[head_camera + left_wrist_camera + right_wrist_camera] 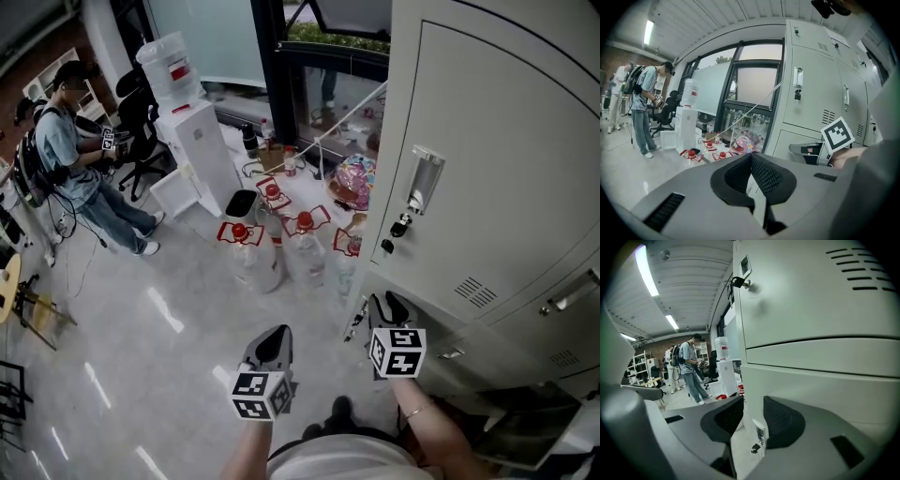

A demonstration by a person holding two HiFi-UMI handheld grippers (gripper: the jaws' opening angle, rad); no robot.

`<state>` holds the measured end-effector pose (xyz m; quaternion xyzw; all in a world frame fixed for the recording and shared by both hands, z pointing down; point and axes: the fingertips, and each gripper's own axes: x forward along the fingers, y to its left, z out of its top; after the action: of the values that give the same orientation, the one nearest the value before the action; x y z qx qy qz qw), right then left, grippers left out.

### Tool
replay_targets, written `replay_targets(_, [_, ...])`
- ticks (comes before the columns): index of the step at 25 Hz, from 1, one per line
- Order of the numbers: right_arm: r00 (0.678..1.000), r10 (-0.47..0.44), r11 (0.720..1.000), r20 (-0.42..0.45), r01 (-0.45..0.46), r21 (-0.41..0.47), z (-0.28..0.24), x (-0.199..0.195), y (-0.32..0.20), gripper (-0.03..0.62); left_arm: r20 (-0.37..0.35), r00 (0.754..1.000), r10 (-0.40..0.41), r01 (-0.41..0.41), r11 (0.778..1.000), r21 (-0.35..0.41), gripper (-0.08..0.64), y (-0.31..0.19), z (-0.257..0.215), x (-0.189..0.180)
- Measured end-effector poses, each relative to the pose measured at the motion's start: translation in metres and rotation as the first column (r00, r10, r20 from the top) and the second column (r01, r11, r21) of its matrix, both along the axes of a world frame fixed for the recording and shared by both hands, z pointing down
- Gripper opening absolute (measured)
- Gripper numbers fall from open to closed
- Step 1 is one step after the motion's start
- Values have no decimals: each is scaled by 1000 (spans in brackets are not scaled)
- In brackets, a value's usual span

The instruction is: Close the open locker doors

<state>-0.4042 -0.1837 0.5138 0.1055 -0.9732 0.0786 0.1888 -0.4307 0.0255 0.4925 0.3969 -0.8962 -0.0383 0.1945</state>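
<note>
Right gripper view: right gripper, jaws apart, straddles the locker door edge. Left gripper is closed and empty. An askew push may snag the key.

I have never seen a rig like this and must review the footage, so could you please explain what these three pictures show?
There is no robot here: a person holds a two-jaw tool in each hand, each with a marker cube. The head view looks down from the person's head onto the left tool and right tool, beside grey lockers. The other two pictures come from cameras riding on the tools, looking along their jaws. The left tool's jaws meet at the tips with nothing between them. The right tool's jaws stand apart, with the edge of an open lower locker door between them. On the floor stand water bottles with red caps, near a water dispenser; another person stands farther off.
</note>
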Motion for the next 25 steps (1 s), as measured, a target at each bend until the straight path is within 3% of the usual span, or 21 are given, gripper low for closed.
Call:
replay_targets(16, [999, 44, 999, -15, -44, -17, 6, -7, -17, 92, -2, 1000, -20, 20, 1000, -8, 20, 9, 0, -1])
replay_targets(25, [999, 24, 1000, 33, -24, -2, -18, 22, 14, 92, 17, 1000, 24, -24, 1000, -1, 20, 21, 2, 18])
